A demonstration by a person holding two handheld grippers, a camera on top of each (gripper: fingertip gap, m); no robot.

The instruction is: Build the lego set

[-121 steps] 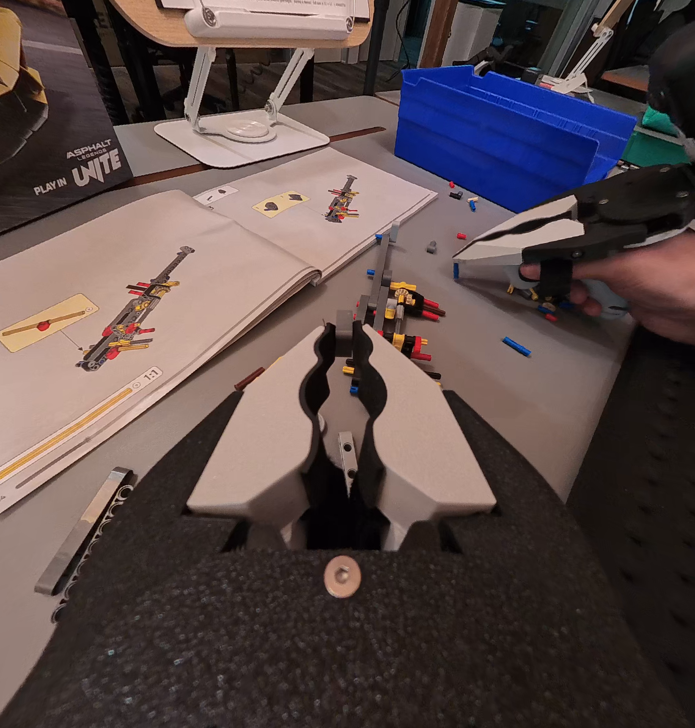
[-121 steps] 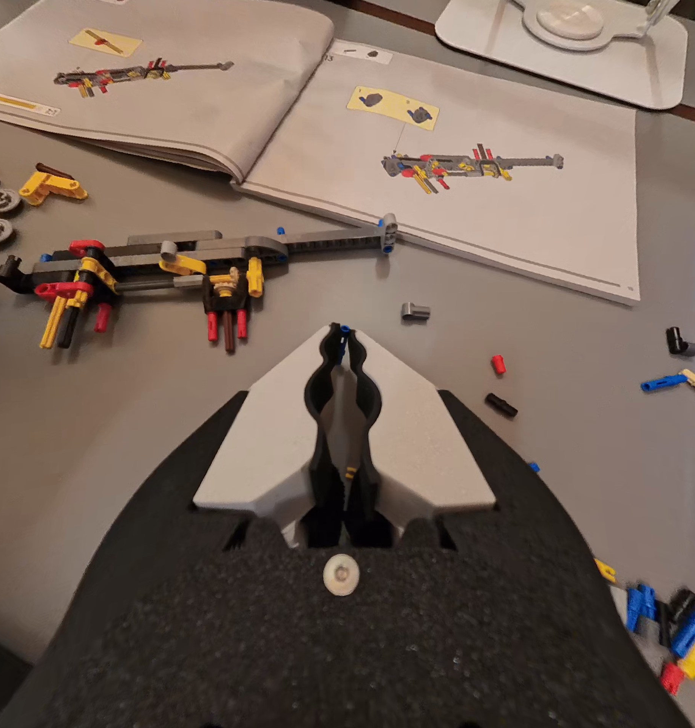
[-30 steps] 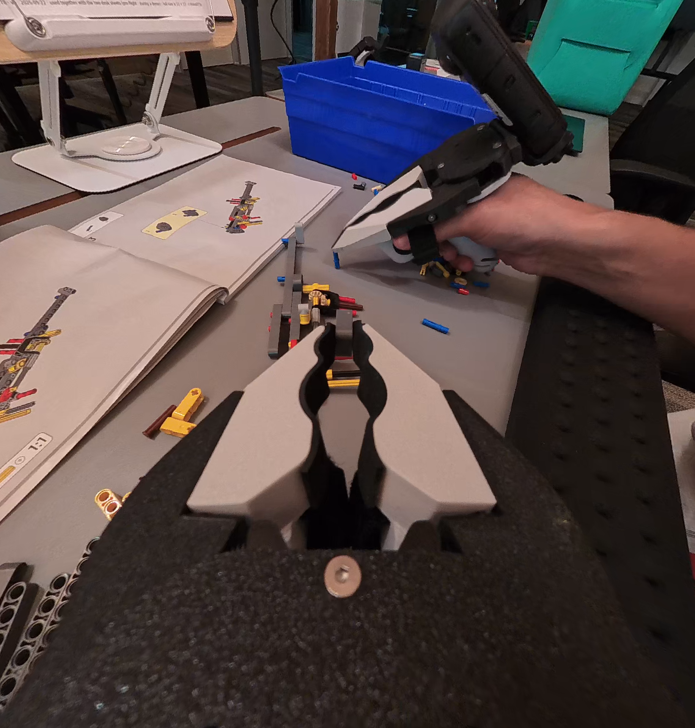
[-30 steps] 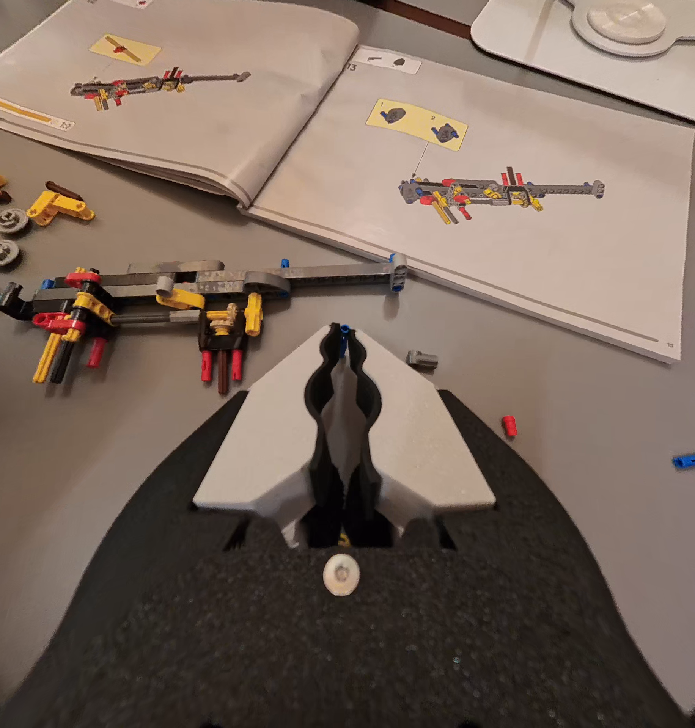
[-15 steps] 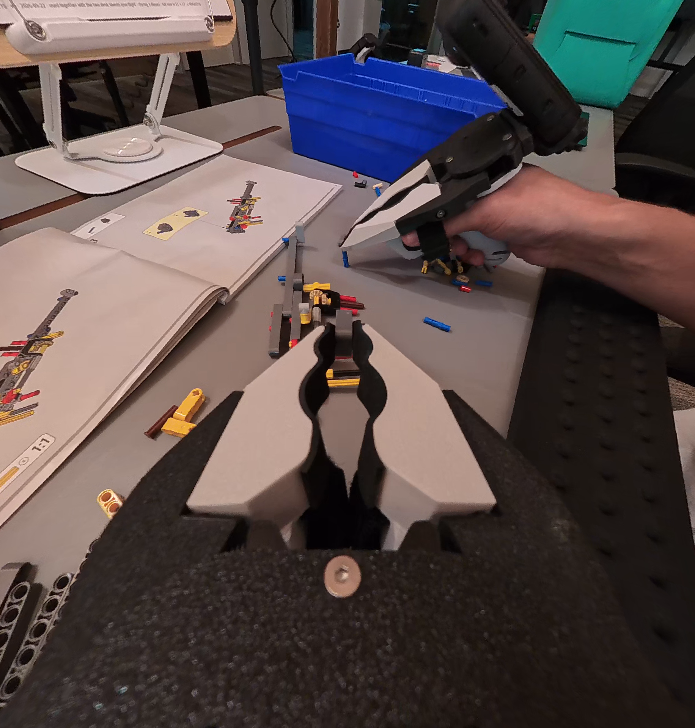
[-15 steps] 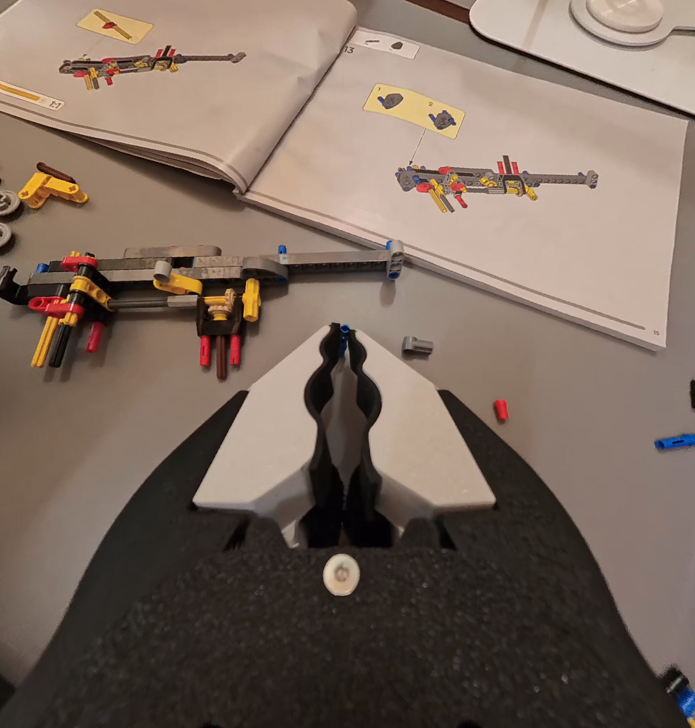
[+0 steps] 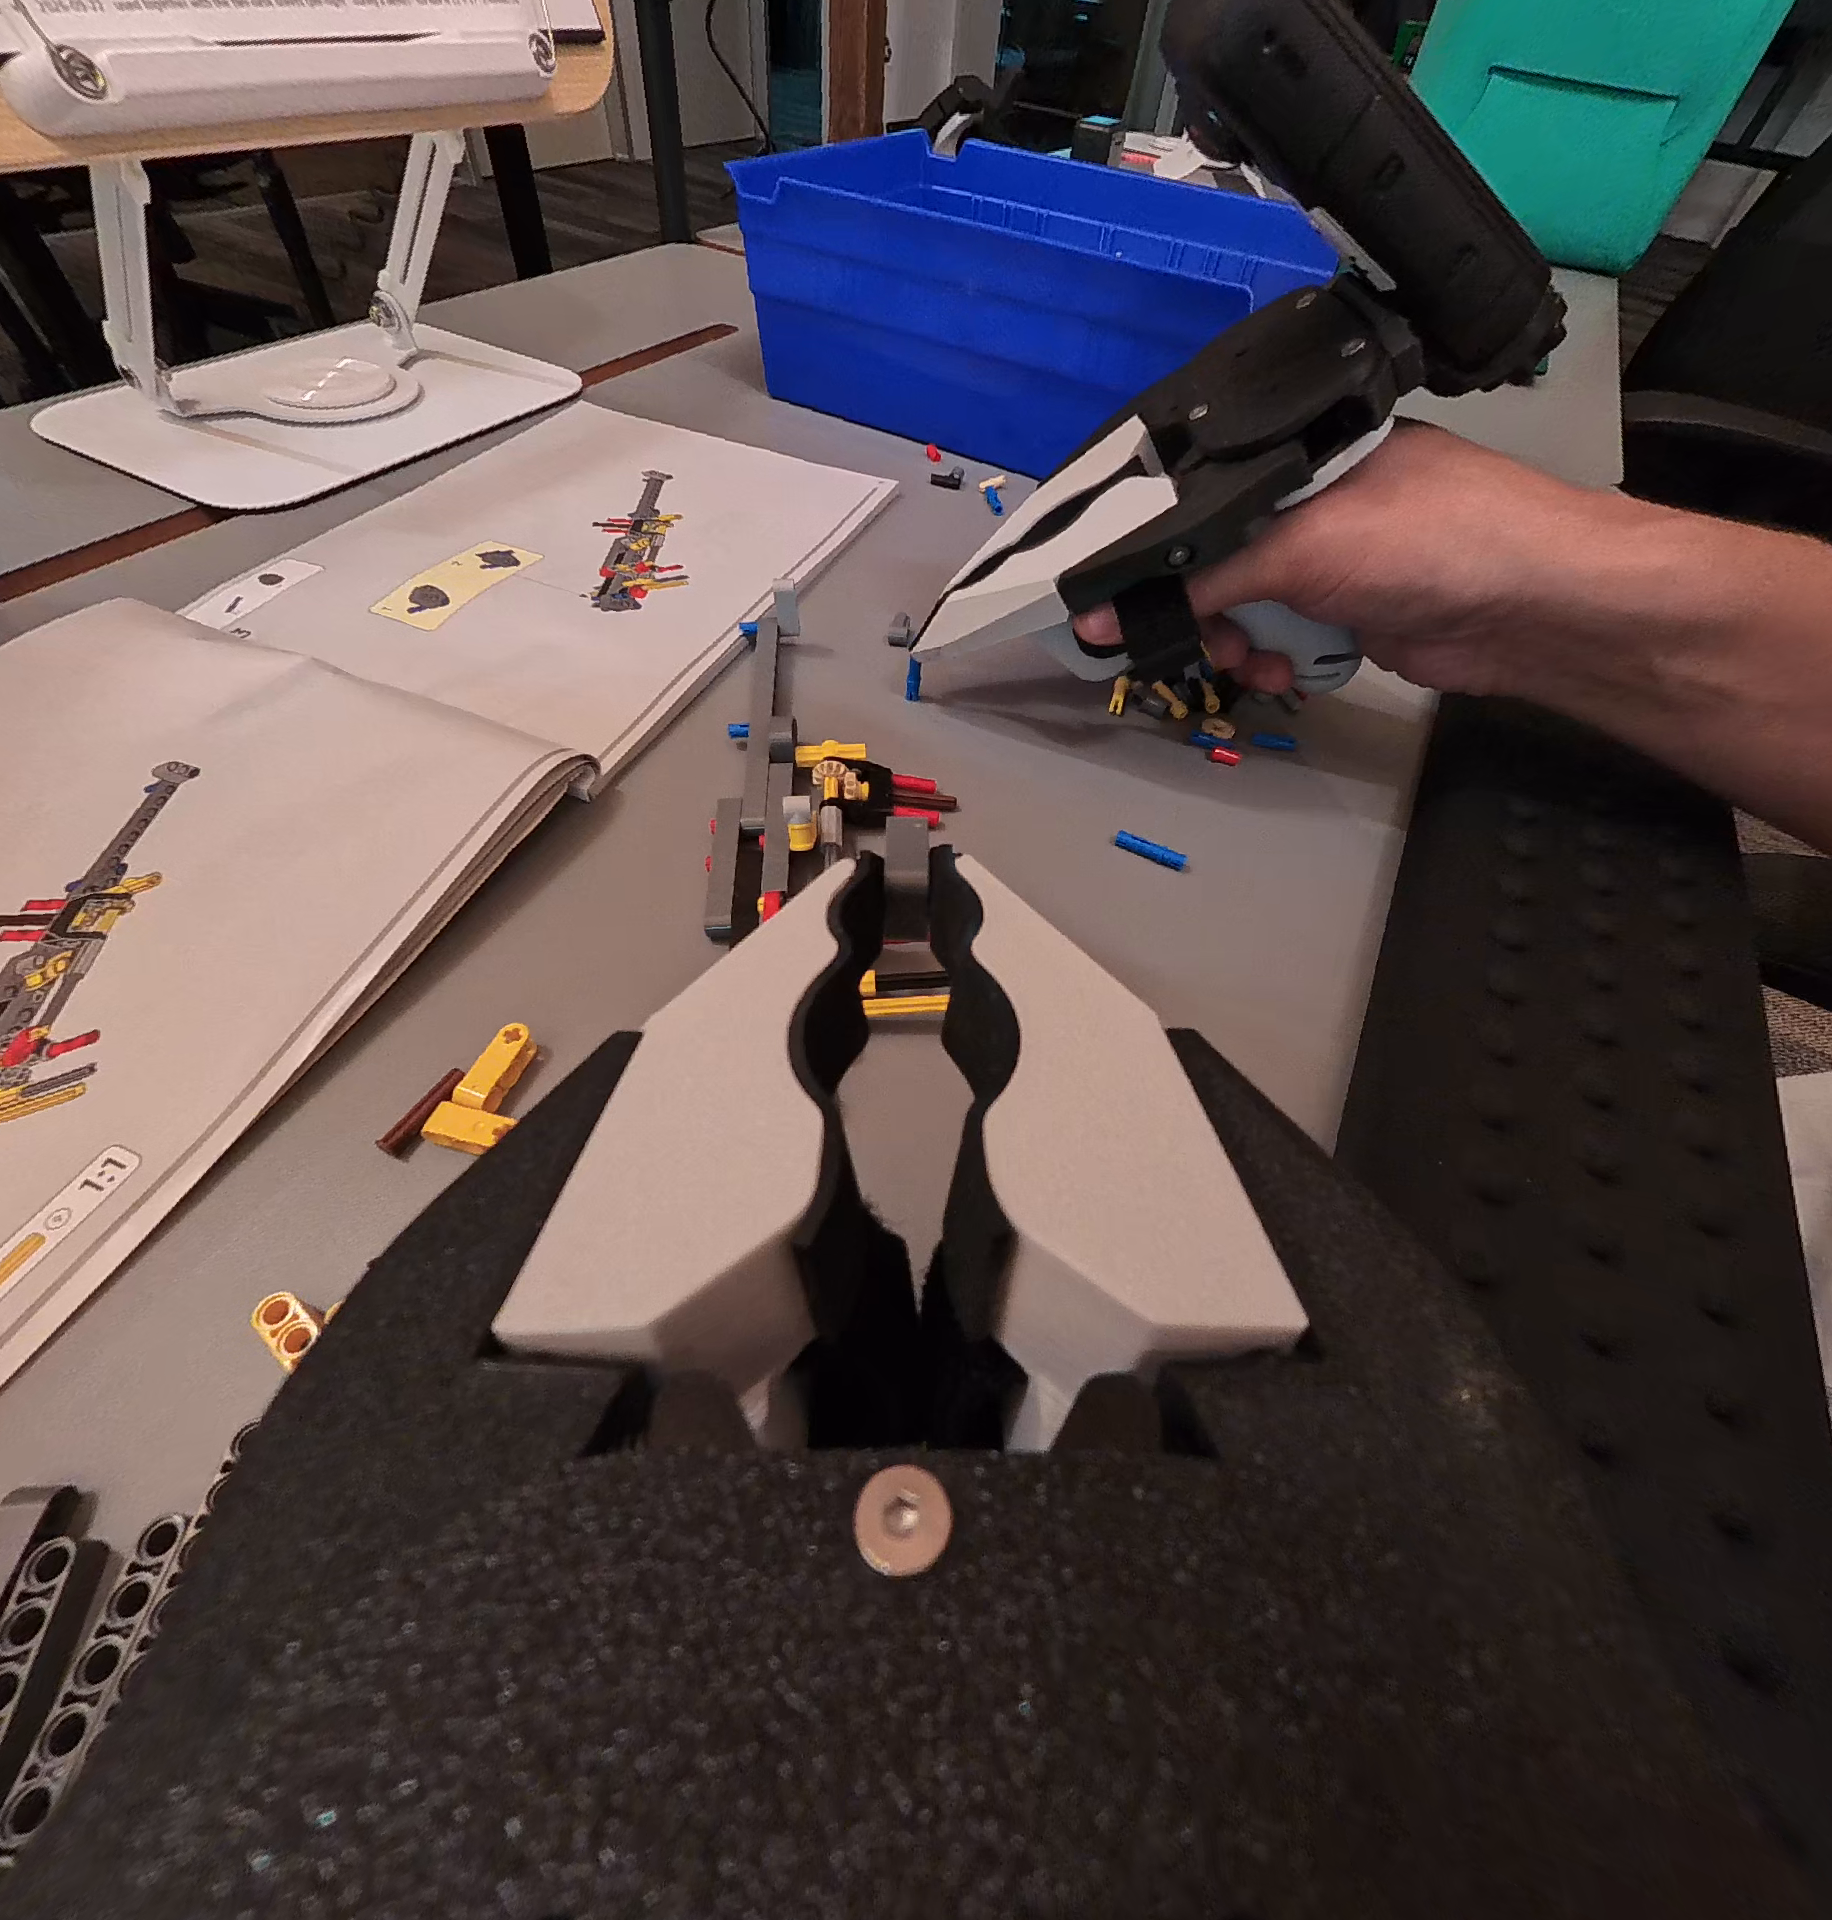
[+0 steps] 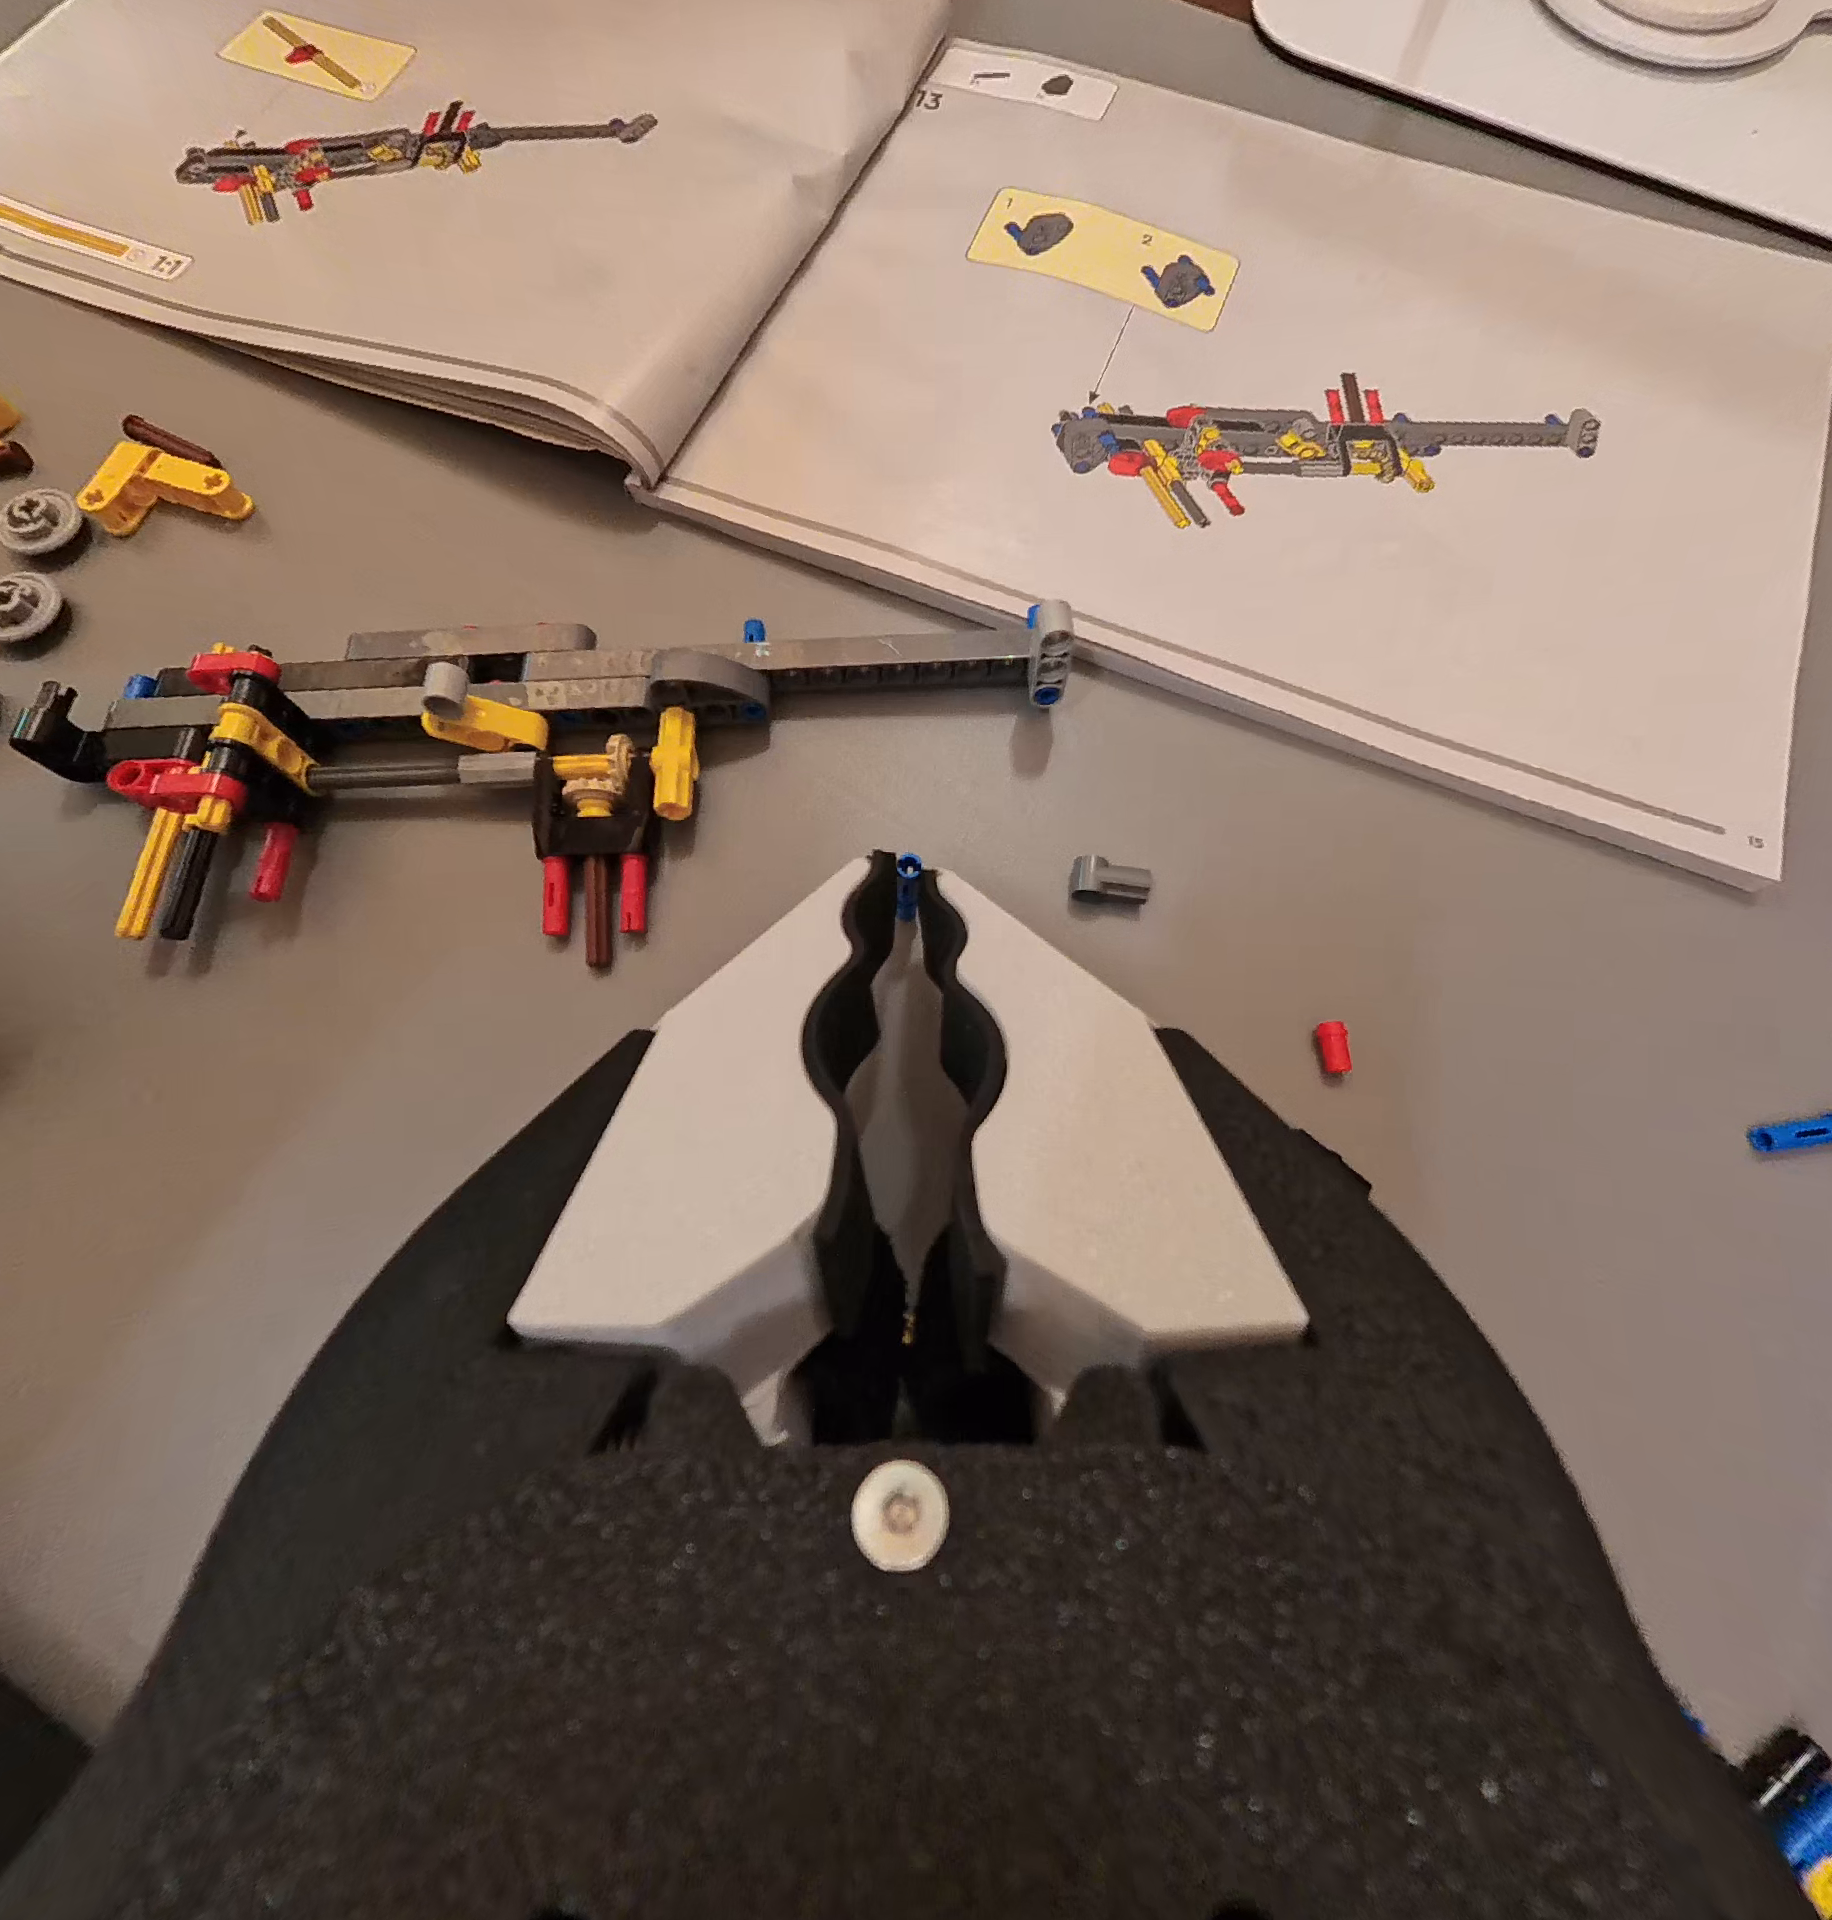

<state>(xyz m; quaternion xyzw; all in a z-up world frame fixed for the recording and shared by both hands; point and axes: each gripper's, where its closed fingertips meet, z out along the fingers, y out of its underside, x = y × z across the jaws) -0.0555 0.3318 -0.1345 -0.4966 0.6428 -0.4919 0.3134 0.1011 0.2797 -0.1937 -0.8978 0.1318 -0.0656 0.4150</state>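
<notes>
Grey table (image 7: 1255, 935) carries everything. Open instruction booklet (image 8: 1411, 644) lies flat across its far side, right-hand page edge just touching the tip of the build. Blue bin (image 7: 995, 301) sits beyond the booklet; white stand base (image 7: 299, 416) to its left.

Long lego assembly (image 8: 538, 696) lies flat on the table, near edge of the booklet: grey and dark beams end to end, yellow connectors, red and brown pins sticking out toward the camera, a light grey piece capping the far right end.

Left gripper (image 7: 904, 883) low over the near end of the assembly, fingers closed onto a small grey piece (image 7: 904, 862) at their tips. Whether that piece is joined to the assembly cannot be told.

Right gripper (image 8: 904, 883) hovers over bare table beside the assembly, fingers pinched together on a small blue pin (image 8: 906, 881) that stands upright between the tips. In the left wrist view the same gripper (image 7: 917, 655) is held by a hand (image 7: 1359, 582), pin end pointing down, close to the tabletop.

Loose bits: small grey connector (image 8: 1109, 883) just right of the pin, red pin (image 8: 1331, 1046) farther right, blue axle pin (image 8: 1811, 1132) at the right edge. Yellow angled piece (image 8: 159, 483) and two grey round pieces (image 8: 29, 561) off the assembly's left end. Heap of mixed small parts (image 7: 1203, 707) under the hand.
</notes>
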